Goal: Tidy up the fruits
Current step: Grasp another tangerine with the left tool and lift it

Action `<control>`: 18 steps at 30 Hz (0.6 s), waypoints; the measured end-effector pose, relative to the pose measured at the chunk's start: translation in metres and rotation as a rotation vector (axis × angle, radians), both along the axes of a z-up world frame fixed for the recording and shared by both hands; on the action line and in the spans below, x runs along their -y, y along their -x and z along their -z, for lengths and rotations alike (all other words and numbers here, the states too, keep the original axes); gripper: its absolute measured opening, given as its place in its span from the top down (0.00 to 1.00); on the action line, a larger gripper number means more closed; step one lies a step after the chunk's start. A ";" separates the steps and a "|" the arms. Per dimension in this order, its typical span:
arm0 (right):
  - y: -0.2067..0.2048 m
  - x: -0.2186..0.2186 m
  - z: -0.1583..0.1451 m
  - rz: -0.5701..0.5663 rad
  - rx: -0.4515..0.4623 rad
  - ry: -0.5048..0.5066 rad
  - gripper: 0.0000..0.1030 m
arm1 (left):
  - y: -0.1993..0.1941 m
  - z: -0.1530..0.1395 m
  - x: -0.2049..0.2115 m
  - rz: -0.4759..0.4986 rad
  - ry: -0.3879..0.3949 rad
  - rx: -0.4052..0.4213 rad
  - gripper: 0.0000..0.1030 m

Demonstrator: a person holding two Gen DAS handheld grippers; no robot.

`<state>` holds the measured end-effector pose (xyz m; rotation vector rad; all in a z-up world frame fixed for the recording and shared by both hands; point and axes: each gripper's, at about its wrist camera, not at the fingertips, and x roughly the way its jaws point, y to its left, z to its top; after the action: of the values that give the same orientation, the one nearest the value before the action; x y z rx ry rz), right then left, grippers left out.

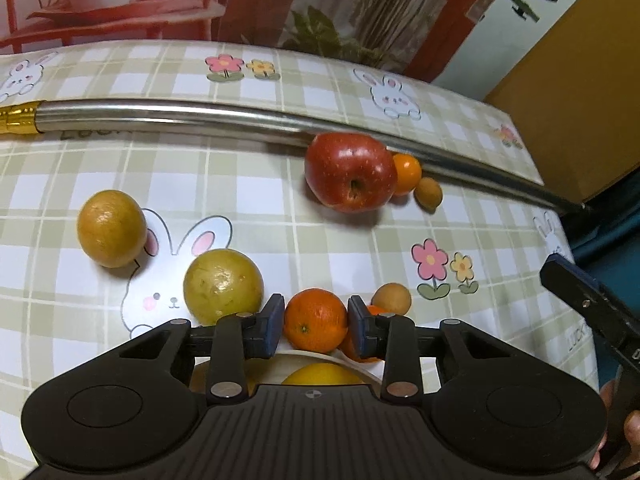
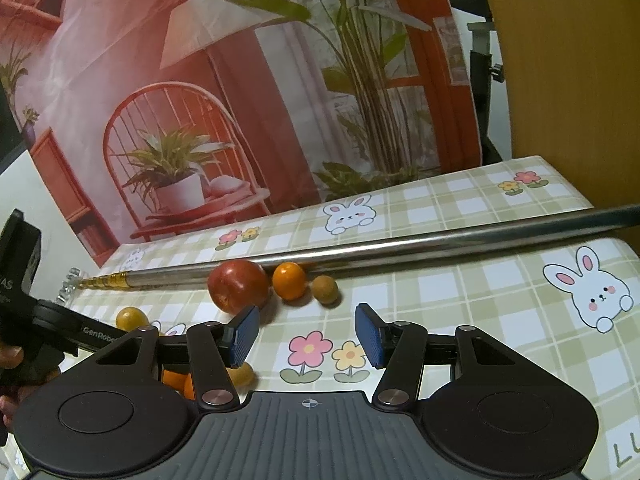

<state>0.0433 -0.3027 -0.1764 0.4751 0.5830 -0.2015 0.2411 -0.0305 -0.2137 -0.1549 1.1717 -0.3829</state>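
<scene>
My left gripper [image 1: 316, 326] is shut on an orange mandarin [image 1: 315, 320], held above a pale plate rim [image 1: 320, 356] with a yellow fruit [image 1: 322, 376] in it. A yellow-green fruit [image 1: 222, 286] and a yellow-brown fruit [image 1: 111, 228] lie to the left. A red apple [image 1: 350, 172], a small orange [image 1: 407, 173] and a small tan fruit [image 1: 429, 193] lie against a metal pole [image 1: 200, 114]. Another tan fruit [image 1: 392, 299] sits by the right finger. My right gripper [image 2: 307, 338] is open and empty above the tablecloth; the apple [image 2: 238, 286] lies beyond it.
The checked tablecloth [image 2: 460, 300] with rabbits and flowers covers the table. The pole [image 2: 400, 246] crosses the table's far side. A printed backdrop [image 2: 240, 100] stands behind. The left gripper body [image 2: 24, 320] shows at the right wrist view's left edge.
</scene>
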 end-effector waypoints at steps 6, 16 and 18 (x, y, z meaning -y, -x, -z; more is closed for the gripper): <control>0.000 -0.001 -0.002 0.000 0.002 0.002 0.51 | 0.014 -0.022 -0.013 -0.002 0.025 0.071 0.65; -0.001 -0.008 -0.012 -0.035 -0.006 0.031 0.50 | 0.041 -0.055 -0.045 -0.044 0.071 0.194 0.65; -0.003 -0.010 -0.014 -0.046 -0.008 0.030 0.50 | 0.047 -0.059 -0.052 -0.055 0.076 0.216 0.65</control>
<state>0.0461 -0.2930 -0.1625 0.4319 0.5972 -0.1679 0.1943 0.0215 -0.1543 -0.2062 0.9383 -0.3857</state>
